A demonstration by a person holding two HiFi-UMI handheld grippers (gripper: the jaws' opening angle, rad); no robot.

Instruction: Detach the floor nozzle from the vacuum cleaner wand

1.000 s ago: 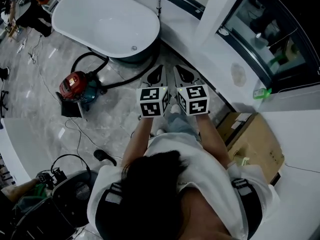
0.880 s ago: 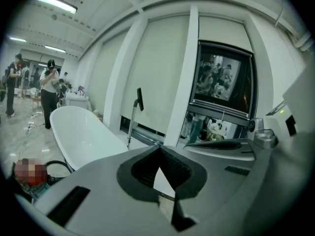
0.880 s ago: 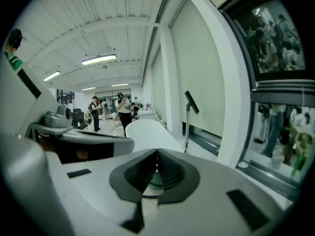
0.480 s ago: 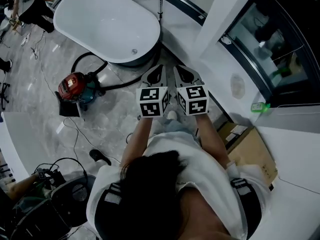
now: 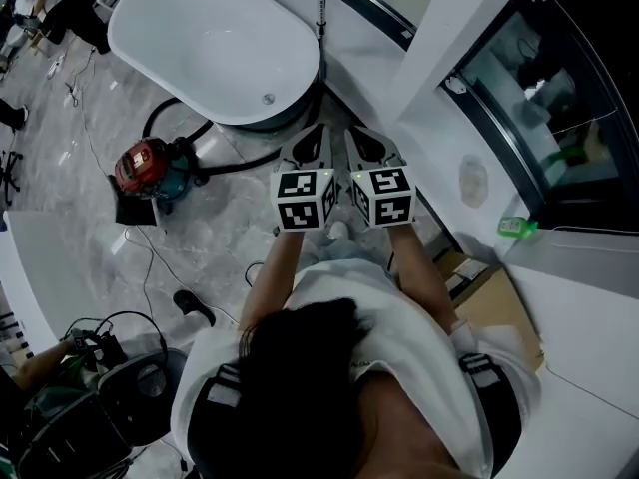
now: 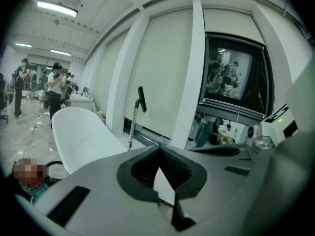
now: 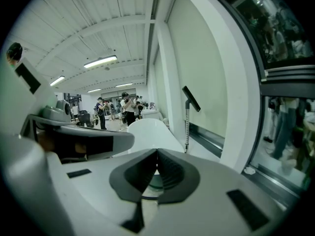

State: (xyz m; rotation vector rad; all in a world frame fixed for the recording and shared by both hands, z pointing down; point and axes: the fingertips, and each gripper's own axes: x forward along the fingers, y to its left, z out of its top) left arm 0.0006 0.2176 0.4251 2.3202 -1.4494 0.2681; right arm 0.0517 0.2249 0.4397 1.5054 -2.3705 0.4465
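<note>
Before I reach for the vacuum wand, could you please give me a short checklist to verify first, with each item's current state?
1. Left gripper empty: ok, jaws together on nothing.
2. Right gripper empty: ok, jaws together on nothing.
3. Jaws open for a grasp: not ok, both are shut.
4. Wand located: ok, it stands upright by the wall beyond the bathtub.
5. Floor nozzle in sight on the wand's lower end: cannot tell.
6. Grippers at the wand: not ok, both are well short of it.
</note>
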